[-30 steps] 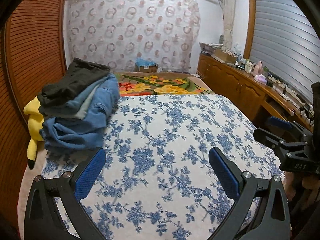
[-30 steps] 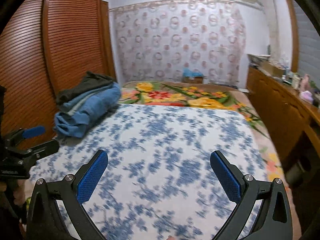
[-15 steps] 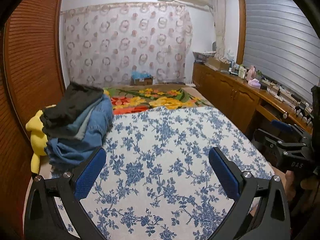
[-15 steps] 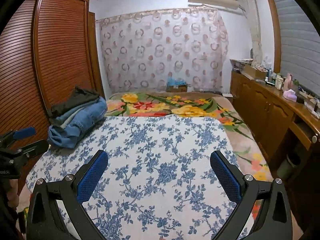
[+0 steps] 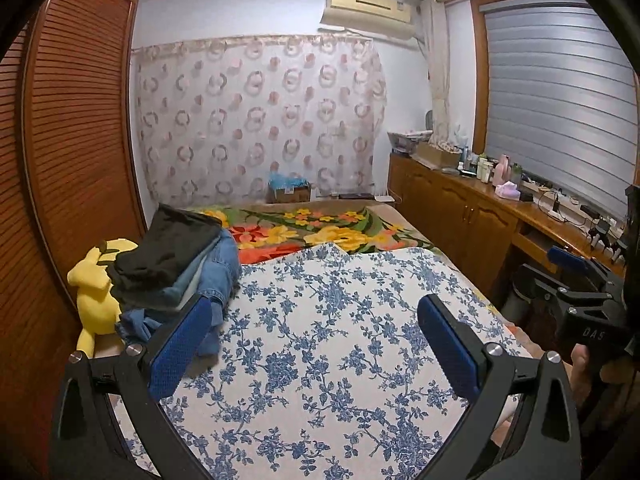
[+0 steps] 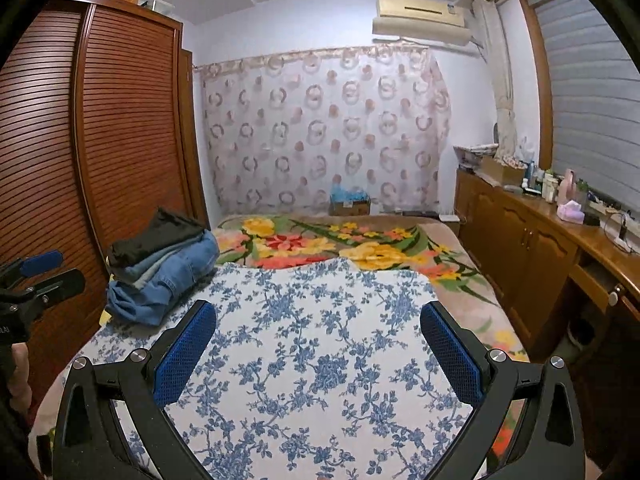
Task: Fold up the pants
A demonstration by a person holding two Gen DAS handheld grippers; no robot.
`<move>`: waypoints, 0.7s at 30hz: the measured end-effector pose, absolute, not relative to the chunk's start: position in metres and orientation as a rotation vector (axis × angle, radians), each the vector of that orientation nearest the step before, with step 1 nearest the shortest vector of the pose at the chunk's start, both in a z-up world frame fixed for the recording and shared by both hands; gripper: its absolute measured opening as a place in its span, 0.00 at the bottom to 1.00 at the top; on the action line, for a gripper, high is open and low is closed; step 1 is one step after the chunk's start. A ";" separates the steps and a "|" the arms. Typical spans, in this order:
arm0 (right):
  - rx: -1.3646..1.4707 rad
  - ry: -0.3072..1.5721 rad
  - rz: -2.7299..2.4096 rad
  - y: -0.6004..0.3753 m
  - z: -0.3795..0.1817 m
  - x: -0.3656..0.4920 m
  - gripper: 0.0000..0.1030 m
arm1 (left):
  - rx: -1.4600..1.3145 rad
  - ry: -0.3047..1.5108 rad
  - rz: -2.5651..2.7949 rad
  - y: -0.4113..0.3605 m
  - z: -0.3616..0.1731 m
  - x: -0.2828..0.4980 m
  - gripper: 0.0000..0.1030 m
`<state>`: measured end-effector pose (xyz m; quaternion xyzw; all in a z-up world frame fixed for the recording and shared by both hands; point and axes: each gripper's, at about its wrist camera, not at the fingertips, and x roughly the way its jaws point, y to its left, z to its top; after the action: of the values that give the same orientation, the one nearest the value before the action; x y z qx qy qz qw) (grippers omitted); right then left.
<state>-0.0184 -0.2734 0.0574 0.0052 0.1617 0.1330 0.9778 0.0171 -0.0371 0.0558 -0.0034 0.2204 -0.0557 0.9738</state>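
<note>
The left gripper [image 5: 314, 344] and the right gripper [image 6: 318, 346] are hovering above a bed, each with its blue-padded black fingers [image 5: 180, 350] spread wide and holding nothing. A white bedsheet printed with blue flowers [image 5: 320, 340] is lying flat across the near half of the mattress, offering a broad stretch of open cloth between and ahead of both pairs of fingers; its far edge is meeting a plush blanket with large yellow, orange and red flowers [image 5: 316, 232]. The stack of folded pants, blue denim below and a dark pair on top [image 5: 180, 264], is resting at the left edge of the bed, well apart from the right gripper and just beyond the left finger of the left gripper; in the right wrist view the same stack [image 6: 164, 266] is sitting near the brown louvred wooden wardrobe [image 6: 100, 140]. A yellow plush toy [image 5: 98, 296] is wedged between the stack and the wardrobe, partly hidden behind the denim. Along the right side a brown wooden bench with cabinet doors [image 5: 472, 216] is carrying small bottles and boxes too small to identify. A pale curtain patterned with rings [image 5: 260, 120] is covering the far wall beneath a wall-mounted air conditioner [image 5: 366, 10]. Each gripper is appearing cut off at the edge of the other's view.
</note>
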 end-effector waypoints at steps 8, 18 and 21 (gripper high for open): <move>0.004 0.320 0.271 -0.267 0.047 -0.011 0.99 | -0.010 0.452 -0.102 -0.032 0.050 0.014 1.00; 0.002 0.324 0.273 -0.268 0.047 -0.007 0.99 | -0.017 0.457 -0.093 -0.028 0.048 0.013 1.00; 0.001 0.322 0.274 -0.270 0.049 -0.009 0.99 | -0.016 0.457 -0.094 -0.028 0.048 0.013 1.00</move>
<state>-0.0089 -0.2700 0.0486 0.0006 0.1598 0.1359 0.9778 0.0134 -0.0281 0.0479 -0.0078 0.2264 -0.0464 0.9729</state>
